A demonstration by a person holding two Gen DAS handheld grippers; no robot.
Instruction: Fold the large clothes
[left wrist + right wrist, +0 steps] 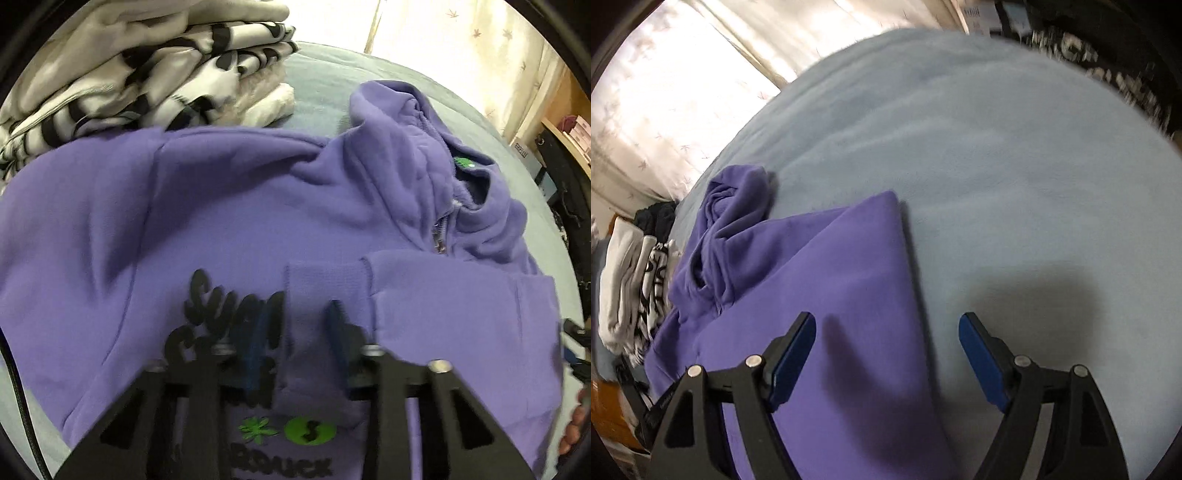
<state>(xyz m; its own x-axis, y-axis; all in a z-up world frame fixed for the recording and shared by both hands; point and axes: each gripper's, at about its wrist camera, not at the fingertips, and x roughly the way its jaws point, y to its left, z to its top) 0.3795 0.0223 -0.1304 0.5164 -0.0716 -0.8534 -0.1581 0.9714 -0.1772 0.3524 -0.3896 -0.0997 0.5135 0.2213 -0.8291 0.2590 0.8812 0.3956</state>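
A purple zip hoodie lies front-up on the pale blue bed, hood toward the far right, black and green print near me. One sleeve is folded across the chest, and its ribbed cuff lies between the fingers of my left gripper, which stands part open around it. In the right wrist view the hoodie shows a straight folded edge on its right. My right gripper is wide open and empty, hovering over that edge, left finger above purple cloth, right finger above the bed.
A stack of folded black-and-white clothes sits at the far left of the bed. Curtains hang behind. Shelves and dark items stand at the right. Bare blue bedcover spreads right of the hoodie.
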